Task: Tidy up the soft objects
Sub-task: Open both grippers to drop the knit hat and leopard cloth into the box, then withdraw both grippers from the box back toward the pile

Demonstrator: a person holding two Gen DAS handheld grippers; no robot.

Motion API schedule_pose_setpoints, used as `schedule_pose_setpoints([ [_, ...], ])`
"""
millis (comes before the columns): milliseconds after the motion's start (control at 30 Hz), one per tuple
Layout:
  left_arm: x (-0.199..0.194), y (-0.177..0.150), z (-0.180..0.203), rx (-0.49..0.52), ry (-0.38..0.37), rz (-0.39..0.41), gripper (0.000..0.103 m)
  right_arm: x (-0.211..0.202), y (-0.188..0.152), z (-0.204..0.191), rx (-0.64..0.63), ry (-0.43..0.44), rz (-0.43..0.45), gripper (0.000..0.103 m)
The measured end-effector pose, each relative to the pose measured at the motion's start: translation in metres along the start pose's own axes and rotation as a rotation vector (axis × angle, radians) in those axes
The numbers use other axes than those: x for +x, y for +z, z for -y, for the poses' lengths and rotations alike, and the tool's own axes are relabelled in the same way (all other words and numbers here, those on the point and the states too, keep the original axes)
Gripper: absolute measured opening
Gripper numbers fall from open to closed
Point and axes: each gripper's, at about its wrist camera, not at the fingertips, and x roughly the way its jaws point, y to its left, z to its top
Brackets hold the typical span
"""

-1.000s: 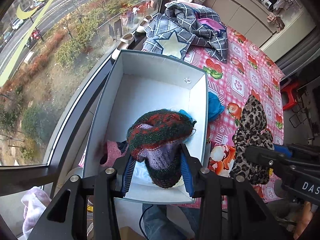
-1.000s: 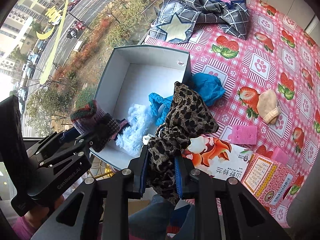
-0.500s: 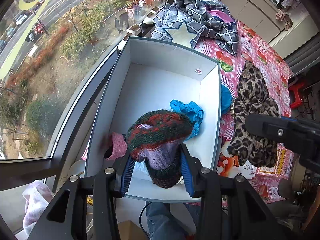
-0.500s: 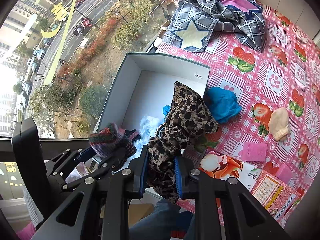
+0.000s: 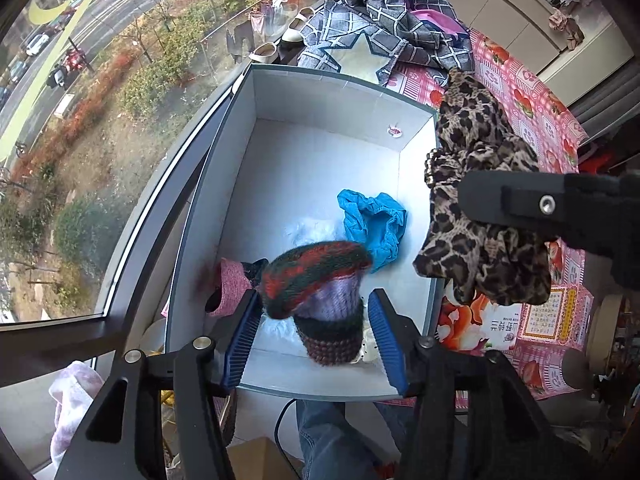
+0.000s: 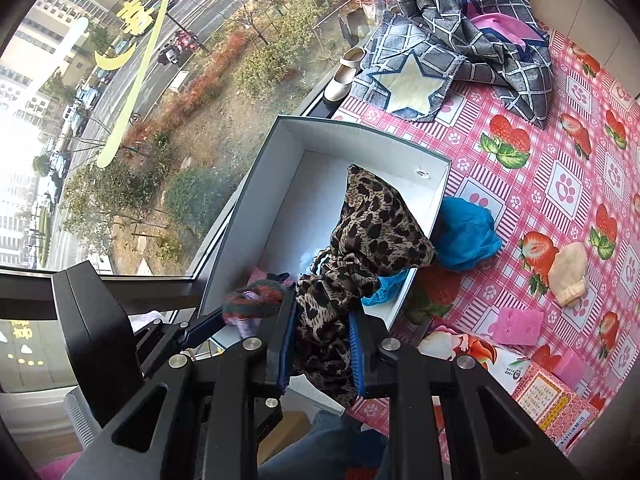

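A white open box (image 5: 320, 96) stands by the window. My left gripper (image 5: 315, 296) hangs over its near end; its jaws are opening. The red, green and purple knitted hat (image 5: 316, 276) sits blurred between the blue pads, and neither pad presses on it. A blue cloth (image 5: 372, 220), a white fluffy piece (image 5: 312, 228) and a pink knit item (image 5: 230, 284) lie in the box. My right gripper (image 6: 322, 308) is shut on a leopard-print cloth (image 6: 376, 224), which hangs over the box's right wall (image 6: 420, 248).
The strawberry tablecloth (image 6: 560, 152) carries a checked star cloth (image 6: 452, 52), another blue cloth (image 6: 464, 236), a beige mitten (image 6: 570, 276), a pink sponge (image 6: 518, 322) and printed packets (image 6: 548, 404). The window glass (image 5: 100, 120) borders the box on the left.
My left jaws have spread apart and the knitted hat has come loose between them. My right gripper has carried the leopard cloth left, up to the box's right wall.
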Motion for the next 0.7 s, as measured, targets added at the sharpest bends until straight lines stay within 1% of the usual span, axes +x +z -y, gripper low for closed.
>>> schedule_pose_setpoints([
  [67, -0.002, 0.000, 0.001, 0.005, -0.003, 0.008, 0.076, 0.000, 0.001, -0.001, -0.003, 0.003, -0.006, 0.024],
  [133, -0.003, -0.001, 0.003, 0.014, -0.007, 0.019, 0.079, 0.000, 0.001, 0.000, -0.001, 0.007, -0.009, 0.025],
  [167, -0.004, -0.001, 0.004, 0.020, -0.012, 0.024, 0.080, 0.000, 0.001, 0.000, 0.000, 0.008, -0.009, 0.032],
  [200, -0.005, -0.001, 0.004, 0.016, -0.021, 0.031, 0.081, -0.001, 0.000, 0.000, 0.002, 0.006, -0.004, 0.048],
  [267, -0.007, -0.001, 0.003, 0.013, -0.023, 0.045, 0.087, -0.005, 0.000, 0.002, 0.005, -0.012, 0.019, 0.055],
  [300, -0.006, 0.000, 0.003, 0.010, -0.021, 0.047, 0.090, -0.007, 0.000, 0.003, 0.008, -0.010, 0.026, 0.055],
  [367, -0.005, -0.001, 0.002, 0.002, -0.015, 0.046, 0.102, -0.010, 0.000, 0.006, 0.021, 0.002, 0.025, 0.057],
  [400, -0.005, 0.000, 0.002, -0.006, -0.013, 0.044, 0.103, -0.011, 0.000, 0.008, 0.030, 0.001, 0.027, 0.068],
  [433, -0.004, 0.000, 0.001, -0.013, -0.006, 0.041, 0.103, -0.013, -0.001, 0.010, 0.040, -0.011, 0.033, 0.076],
  [467, -0.003, 0.000, 0.001, -0.019, 0.000, 0.039, 0.103, -0.015, -0.002, 0.012, 0.050, -0.025, 0.042, 0.091],
  [500, -0.003, 0.000, 0.001, -0.025, 0.002, 0.040, 0.103, -0.018, -0.004, 0.015, 0.061, -0.032, 0.050, 0.097],
  [600, -0.004, 0.000, 0.000, -0.043, -0.005, 0.037, 0.103, -0.021, -0.007, 0.026, 0.096, -0.026, 0.046, 0.097],
  [700, -0.005, -0.003, 0.000, -0.052, -0.029, 0.020, 0.103, -0.022, -0.011, 0.036, 0.129, -0.029, 0.037, 0.097],
])
